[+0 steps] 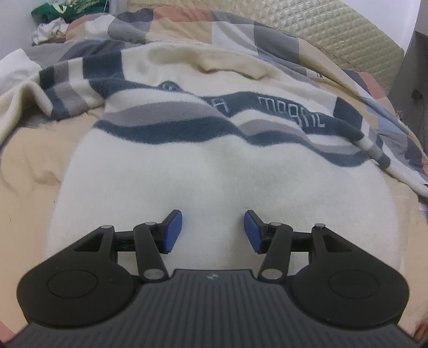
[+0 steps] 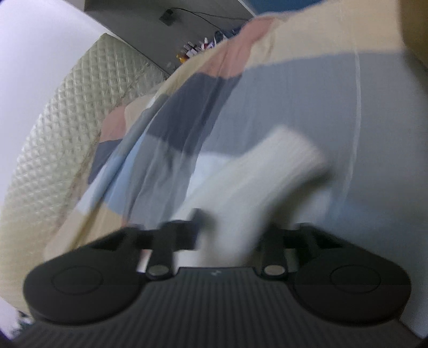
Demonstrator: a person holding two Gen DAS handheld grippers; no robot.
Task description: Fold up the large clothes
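Right now the left gripper (image 1: 213, 231) hovers over the sweater (image 1: 165, 171), blue pads (image 1: 174, 231) apart with nothing between them, only cream knit below. The sweater lies spread on the quilt (image 1: 187, 24), striped chest toward twelve o'clock, one sleeve (image 1: 61, 88) out at ten, hem edge curving at four. Bare quilt at eight gives room. The right gripper (image 2: 227, 235), blurred, is clamped on a cream cuff (image 2: 267, 176), quilt behind, headboard (image 2: 67, 128) at nine.
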